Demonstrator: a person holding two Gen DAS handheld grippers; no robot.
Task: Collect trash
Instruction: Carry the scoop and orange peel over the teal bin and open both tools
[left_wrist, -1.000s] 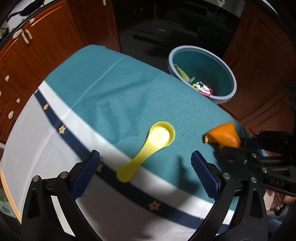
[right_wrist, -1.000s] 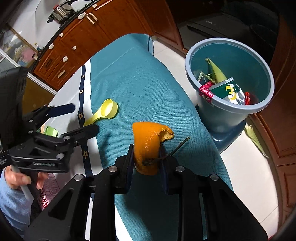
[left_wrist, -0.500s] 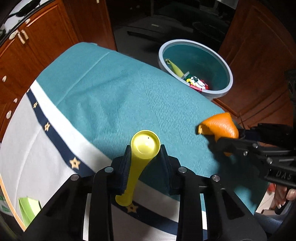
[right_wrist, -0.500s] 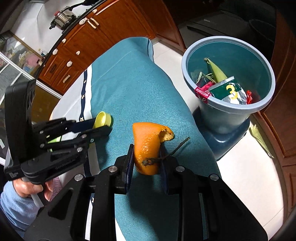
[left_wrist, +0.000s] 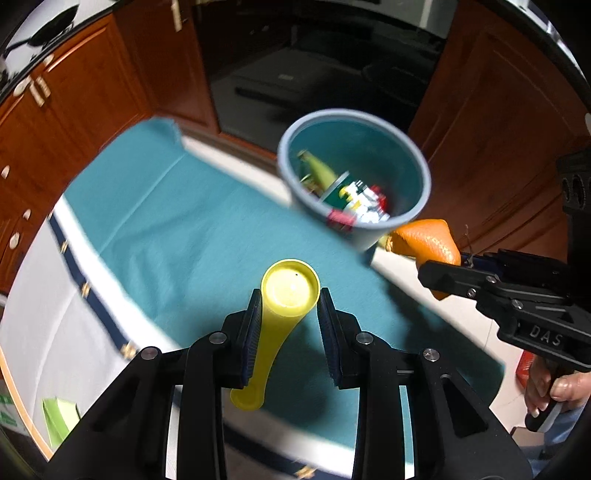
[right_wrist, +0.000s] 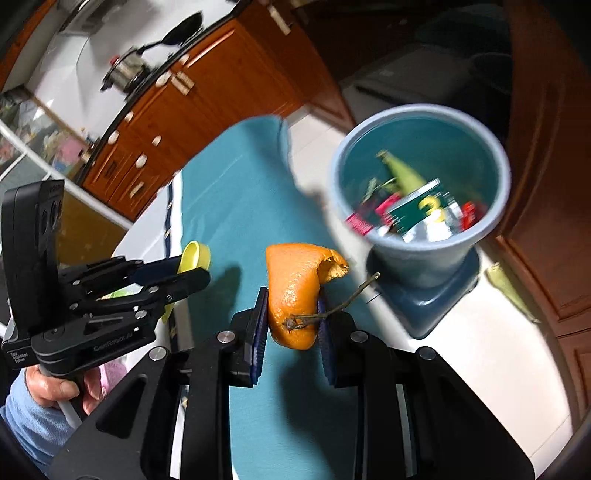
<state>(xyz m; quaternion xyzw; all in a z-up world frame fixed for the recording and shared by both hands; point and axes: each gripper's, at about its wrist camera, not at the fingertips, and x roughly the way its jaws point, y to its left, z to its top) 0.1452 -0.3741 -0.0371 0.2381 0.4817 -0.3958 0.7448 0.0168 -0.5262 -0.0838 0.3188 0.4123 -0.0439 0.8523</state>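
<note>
the left gripper (left_wrist: 287, 302), low in the centre of the left wrist view, is clamped on a yellow plastic scoop (left_wrist: 282, 310); the scoop's round bowl sticks up past the fingertips and its handle hangs down and left between the pads. the right gripper (right_wrist: 291, 310), low in the centre of the right wrist view, is clenched on a piece of orange peel (right_wrist: 297, 291) with a thin dry stem (right_wrist: 340, 302) poking out to the right. both items are held above a table with a teal cloth (left_wrist: 177, 229). beyond the table edge, in the upper right of each view, a blue-grey trash bin (right_wrist: 424, 254) stands on the pale floor, holding wrappers and a green husk. wooden cabinets (left_wrist: 66, 110) fill the upper left.
</note>
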